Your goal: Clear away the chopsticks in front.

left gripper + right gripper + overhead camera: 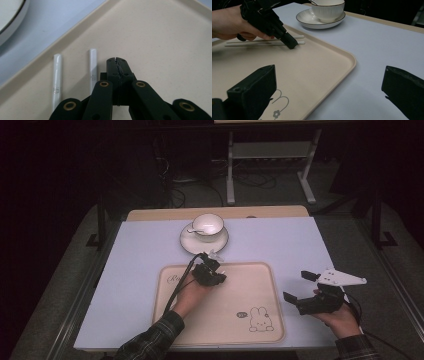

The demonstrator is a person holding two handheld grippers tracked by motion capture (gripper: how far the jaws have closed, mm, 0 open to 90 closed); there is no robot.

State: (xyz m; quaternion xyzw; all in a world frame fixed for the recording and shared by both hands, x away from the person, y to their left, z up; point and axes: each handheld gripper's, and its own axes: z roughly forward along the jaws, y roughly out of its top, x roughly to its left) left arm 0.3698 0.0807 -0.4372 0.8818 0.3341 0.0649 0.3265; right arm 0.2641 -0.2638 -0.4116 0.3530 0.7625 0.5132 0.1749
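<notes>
Lying side by side on the beige rectangular plastic tray (250,285), near its far left corner, are two thin white paper sticks (57,80); in the left gripper view they run parallel and slightly apart, just inside the tray's raised rim. The left gripper (216,271) is over that same corner of the tray, its black fingers (123,67) pressed together with nothing between them, the tips resting just beside the nearer stick and not on it. In the right gripper view the closed tips come down at the stick's end, close enough that contact cannot be ruled out. The person's left hand (192,295) reaches in over the tray's left half, a plaid sleeve showing at the near edge of the desk (135,265).

The right gripper (296,286) hangs above the right edge of the desk, off the tray's right side, with its fingers (253,91) spread wide and empty.

Beyond the tray, toward the far edge of the pale blue desk cover, a white ribbed porcelain cup (207,226) sits on a white saucer with a dark rim (192,244), a spoon (192,228) resting in the cup. A small rabbit drawing (260,318) marks the tray's near right corner.
</notes>
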